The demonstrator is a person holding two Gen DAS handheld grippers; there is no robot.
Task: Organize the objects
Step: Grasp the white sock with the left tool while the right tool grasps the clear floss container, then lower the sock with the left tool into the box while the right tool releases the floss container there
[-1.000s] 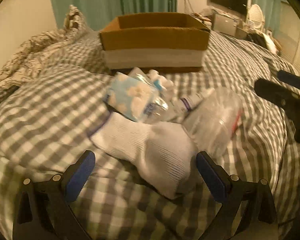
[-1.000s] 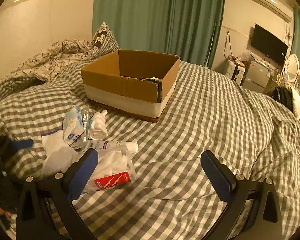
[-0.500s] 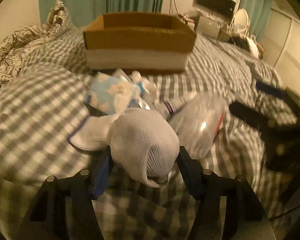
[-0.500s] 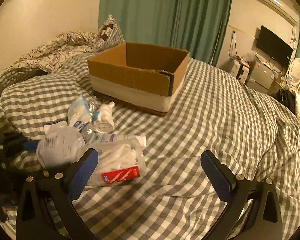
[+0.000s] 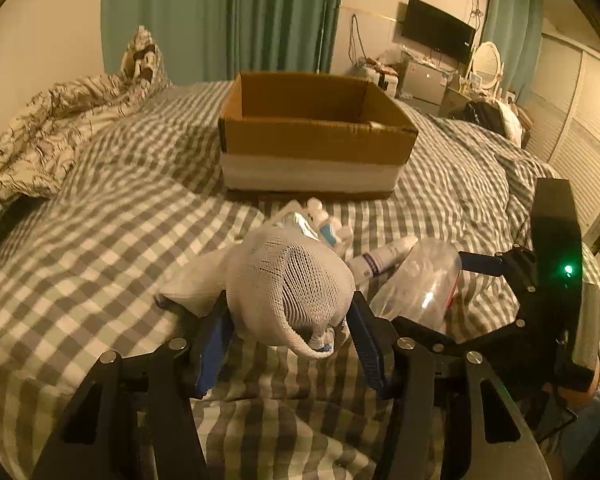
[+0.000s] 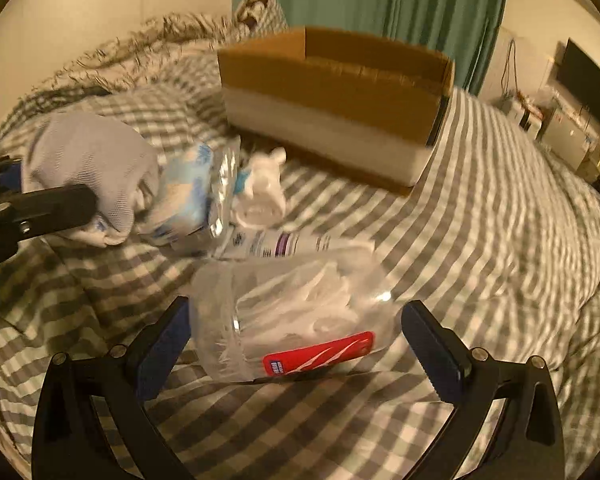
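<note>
- Sock (image 5: 288,284), white and bunched, sat pinched between the blue-padded fingers (image 5: 214,340) of the left gripper (image 5: 290,336), lifted a little above the checked bed (image 5: 100,248); its ribbed cuff hung toward the camera.
- From the right wrist view the same sock (image 6: 96,168) showed at the left edge, with one dark finger of the left gripper (image 6: 40,208) across it.
- The right gripper (image 6: 296,344) had its fingers (image 6: 162,344) spread wide on either side of a clear plastic bag (image 6: 296,312) with a red label, which lay on the bed (image 6: 480,240); whether the pads touched the bag could not be told.
- Just beyond the bag lay a white tube (image 6: 288,244) with purple print, and behind that a small white bottle (image 6: 262,188) and a blue-and-white packet (image 6: 188,192), all close together.
- An open cardboard box (image 5: 316,136) with a white band round its lower half stood on the bed past the pile, apart from it.
- In the left wrist view the clear plastic bag (image 5: 420,284) lay just right of the sock, with the right gripper's dark frame beside it.
- Green curtains (image 5: 228,12) hung behind the bed.
</note>
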